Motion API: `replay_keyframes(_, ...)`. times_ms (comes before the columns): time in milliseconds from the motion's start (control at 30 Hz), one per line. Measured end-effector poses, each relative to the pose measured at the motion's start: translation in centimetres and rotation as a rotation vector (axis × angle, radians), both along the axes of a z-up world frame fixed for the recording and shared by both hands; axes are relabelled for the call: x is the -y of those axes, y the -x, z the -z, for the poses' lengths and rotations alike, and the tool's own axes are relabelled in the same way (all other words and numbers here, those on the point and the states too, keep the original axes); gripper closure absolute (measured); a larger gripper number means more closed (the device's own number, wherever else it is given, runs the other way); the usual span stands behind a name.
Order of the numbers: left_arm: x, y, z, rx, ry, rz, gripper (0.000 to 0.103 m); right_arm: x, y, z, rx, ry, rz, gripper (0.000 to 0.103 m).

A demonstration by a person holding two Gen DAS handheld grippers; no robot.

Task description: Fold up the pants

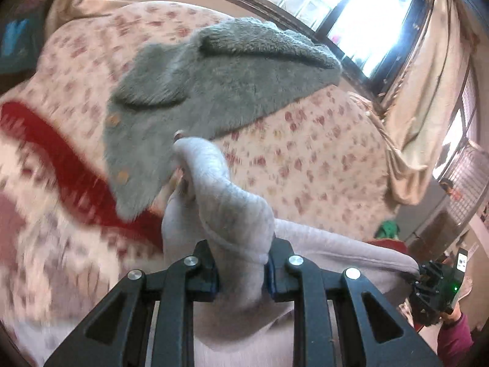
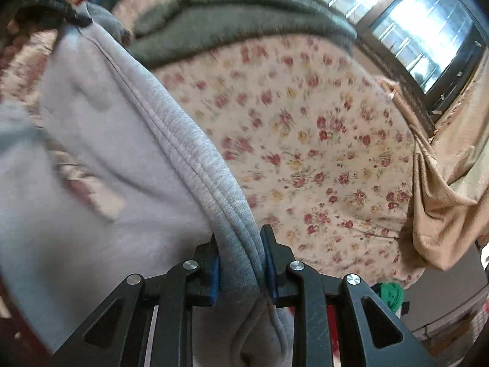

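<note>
The light grey pants [image 1: 232, 208] hang lifted above the flowered bed. My left gripper [image 1: 244, 270] is shut on a bunched fold of their cloth, which rises in a hump ahead of the fingers. From there the fabric stretches right to my right gripper [image 1: 423, 275], seen at the frame's edge pinching the other end. In the right wrist view my right gripper [image 2: 240, 267] is shut on the thick ribbed hem of the pants [image 2: 128, 140]. The cloth runs up and left to the left gripper [image 2: 73, 15], dark and partly hidden at the top left.
A fuzzy grey-green garment [image 1: 220, 73] lies spread on the flowered sheet [image 2: 321, 153] beyond the pants. A red patterned blanket [image 1: 61, 159] lies at left. Bright windows [image 1: 376, 21] and tan curtains [image 2: 443, 189] stand behind the bed. A sleeve [image 1: 452, 339] shows lower right.
</note>
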State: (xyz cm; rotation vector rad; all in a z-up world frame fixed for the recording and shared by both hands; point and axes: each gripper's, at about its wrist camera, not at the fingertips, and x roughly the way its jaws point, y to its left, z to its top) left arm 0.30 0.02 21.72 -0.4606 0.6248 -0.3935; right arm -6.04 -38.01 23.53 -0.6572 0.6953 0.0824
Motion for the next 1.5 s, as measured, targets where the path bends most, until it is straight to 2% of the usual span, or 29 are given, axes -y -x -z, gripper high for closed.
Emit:
replay_keyframes(67,-0.7,4.0,3.0,-0.062,-0.014,-0.038,0.080,-1.2,3.5,1.3,-0.042,-0.020,-0.044,0.079)
replay_keyframes(167,-1.9,9.4,10.6,-0.236,-0.026,-0.126,0.076,-2.9,7.6,6.5,-0.168,-0.046,-0.090,0.079)
replay_keyframes(233,-3.0,11.2,13.9,-0.309,0.038,-0.162,0.072,-4.0,9.5,11.3,-0.273,-0.041,-0.110,0.079)
replay_keyframes(300,-4.1,12.4,16.0,-0.342,0.122,-0.200,0.068,-4.4,10.0,14.1,-0.330,-0.051,-0.103,0.079)
replay_keyframes(367,-4.4,13.1,16.3,-0.329,0.163,-0.214,0.065,-4.6,10.4,15.3,-0.344,-0.060,-0.098,0.079)
replay_keyframes(433,-4.3,13.9,16.2,-0.314,0.159,-0.230,0.057,-4.1,10.3,15.1,-0.342,-0.085,-0.082,0.079)
replay_keyframes(500,-4.4,14.5,16.4,-0.300,0.160,-0.230,0.054,-3.7,10.6,14.7,-0.344,-0.098,-0.073,0.079)
replay_keyframes(633,-5.7,15.8,16.9,-0.308,0.192,-0.262,0.017,-3.7,11.8,15.1,-0.376,-0.104,-0.061,0.079)
replay_keyframes(733,-7.3,16.5,16.0,-0.257,0.197,-0.323,0.012,-4.3,12.5,16.3,-0.408,-0.079,-0.073,0.079)
replay_keyframes(767,-8.0,16.4,15.7,-0.247,0.204,-0.346,0.006,-4.4,12.5,16.6,-0.411,-0.068,-0.075,0.079)
replay_keyframes(800,-8.5,16.0,15.4,-0.247,0.211,-0.362,0.003,-4.5,12.5,16.7,-0.410,-0.067,-0.076,0.077)
replay_keyframes(867,-9.8,14.9,15.1,-0.248,0.242,-0.387,0.002,-4.5,12.5,16.2,-0.390,-0.082,-0.080,0.074)
replay_keyframes(933,-10.7,13.2,15.2,-0.268,0.233,-0.404,0.002,-4.6,12.5,15.4,-0.371,-0.080,-0.076,0.072)
replay_keyframes(1033,-10.7,11.2,15.8,-0.315,0.197,-0.402,0.002,-5.6,13.0,13.8,-0.361,-0.103,-0.090,0.047)
replay_keyframes(1067,-10.5,10.8,16.0,-0.328,0.191,-0.391,0.002,-6.2,13.5,13.2,-0.342,-0.108,-0.113,0.035)
replay_keyframes(1100,-10.0,10.4,16.2,-0.335,0.189,-0.370,0.002,-6.9,14.0,12.5,-0.316,-0.100,-0.141,0.031)
replay_keyframes(1167,-9.2,10.2,16.2,-0.326,0.184,-0.338,0.002,-8.0,14.6,11.6,-0.299,-0.088,-0.179,0.031)
replay_keyframes(1233,-8.7,10.0,16.2,-0.322,0.174,-0.323,0.002,-9.3,14.4,10.3,-0.300,-0.139,-0.230,0.030)
replay_keyframes(1300,-8.2,9.6,16.4,-0.330,0.167,-0.321,0.002,-11.2,13.6,9.6,-0.273,-0.210,-0.282,0.024)
replay_keyframes(1400,-7.6,9.3,16.5,-0.334,0.183,-0.305,0.002,-15.0,11.8,10.6,-0.219,-0.247,-0.316,0.023)
replay_keyframes(1500,-6.9,9.2,16.3,-0.334,0.148,-0.291,0.002,-18.5,9.8,12.7,-0.199,-0.337,-0.304,0.023)
